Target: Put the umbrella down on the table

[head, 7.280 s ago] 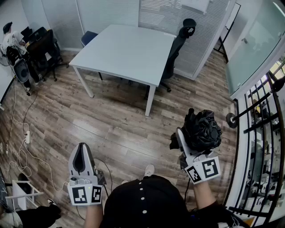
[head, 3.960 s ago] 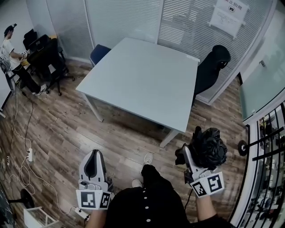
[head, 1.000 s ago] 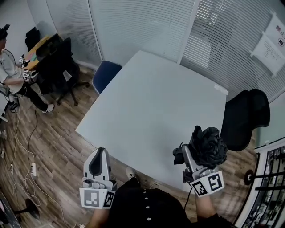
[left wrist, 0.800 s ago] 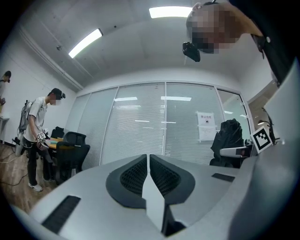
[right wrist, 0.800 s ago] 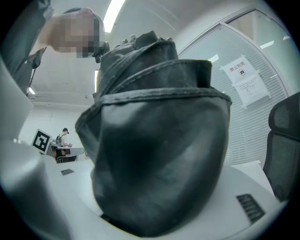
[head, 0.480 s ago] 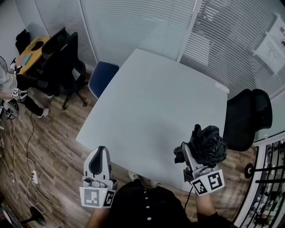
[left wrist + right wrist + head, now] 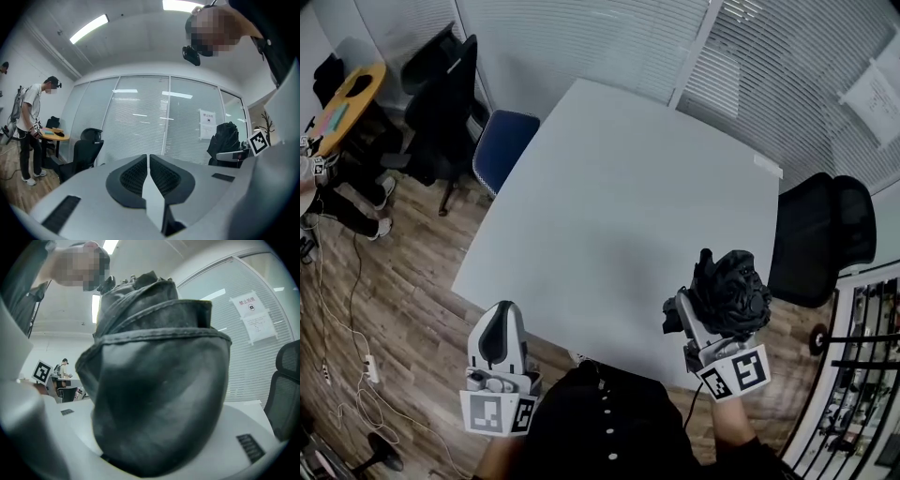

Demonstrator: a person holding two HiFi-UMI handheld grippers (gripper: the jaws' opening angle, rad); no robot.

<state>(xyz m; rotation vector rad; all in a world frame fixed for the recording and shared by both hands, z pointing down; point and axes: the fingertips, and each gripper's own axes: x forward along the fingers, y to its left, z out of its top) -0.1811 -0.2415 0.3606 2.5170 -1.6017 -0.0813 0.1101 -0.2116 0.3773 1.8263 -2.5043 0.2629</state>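
A folded black umbrella (image 7: 729, 292) stands bunched in my right gripper (image 7: 705, 314), whose jaws are shut on it; it hangs over the near right corner of the pale grey table (image 7: 619, 216). In the right gripper view the umbrella (image 7: 159, 376) fills nearly the whole picture and hides the jaw tips. My left gripper (image 7: 499, 330) is held over the table's near left edge. Its jaws stand together with nothing between them in the left gripper view (image 7: 149, 161).
A black office chair (image 7: 825, 239) stands at the table's right side and a blue chair (image 7: 499, 150) at its left. Slatted blinds (image 7: 609, 42) close the far side. Another black chair (image 7: 441, 84) and a person's legs (image 7: 337, 202) are at the far left on wooden floor.
Both grippers have moved forward toward the table and a little lower; the table now lies closer under them. The umbrella stays gripped in the right gripper.
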